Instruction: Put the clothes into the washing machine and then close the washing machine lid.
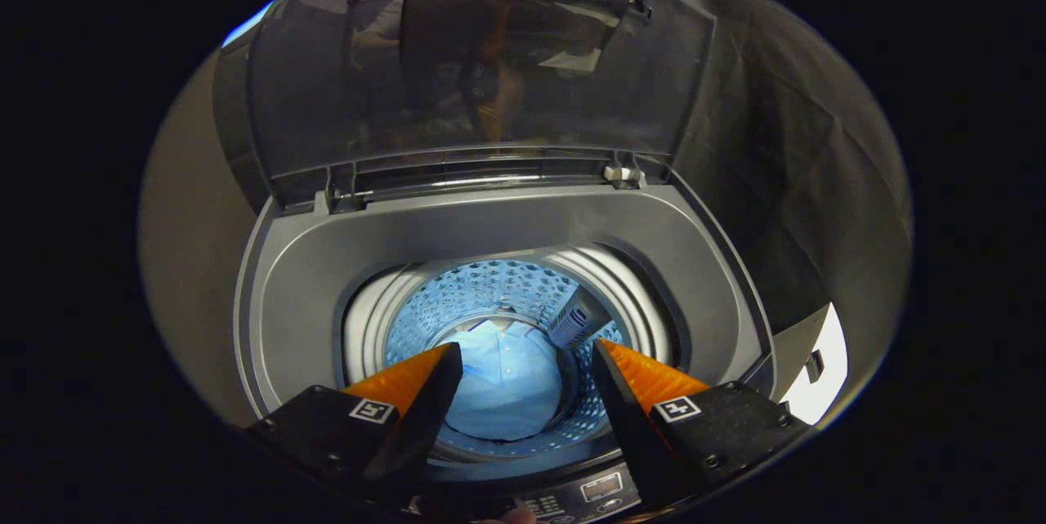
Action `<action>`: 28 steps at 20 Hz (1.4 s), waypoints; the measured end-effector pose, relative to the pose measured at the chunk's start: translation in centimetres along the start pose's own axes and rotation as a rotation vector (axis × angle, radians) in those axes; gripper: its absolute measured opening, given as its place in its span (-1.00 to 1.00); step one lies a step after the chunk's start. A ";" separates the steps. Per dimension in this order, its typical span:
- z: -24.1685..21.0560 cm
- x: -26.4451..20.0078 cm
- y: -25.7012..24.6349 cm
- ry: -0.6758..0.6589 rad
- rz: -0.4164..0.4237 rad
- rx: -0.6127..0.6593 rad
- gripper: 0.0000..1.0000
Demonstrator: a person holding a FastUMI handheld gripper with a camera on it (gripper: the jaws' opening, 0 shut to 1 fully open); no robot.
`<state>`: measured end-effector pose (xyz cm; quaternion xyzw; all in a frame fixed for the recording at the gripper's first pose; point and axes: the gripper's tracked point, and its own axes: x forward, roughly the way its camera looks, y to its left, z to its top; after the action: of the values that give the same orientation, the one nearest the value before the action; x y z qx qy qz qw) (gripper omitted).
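Observation:
I look down into a grey top-loading washing machine [507, 221]. Its dark see-through lid [482, 66] stands raised at the back on its hinges. A light blue shirt [502, 381] lies at the bottom of the perforated drum [482, 291], seen between and below my fingers. My gripper [527, 352] hovers over the drum mouth, open, with nothing between its fingers.
The machine's control panel [580, 495] sits along the near rim, just under my fingers. A small white ribbed part [578, 320] is fixed on the drum's right wall. Black cloth [784, 181] hangs to the right, and a pale wall [192, 262] stands to the left.

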<state>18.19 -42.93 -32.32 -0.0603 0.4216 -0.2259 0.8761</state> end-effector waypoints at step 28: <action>12.6 -8.8 0.9 -0.479 0.256 0.040 0.97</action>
<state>23.41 -39.32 -18.28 -0.0410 0.2023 -0.1007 0.9733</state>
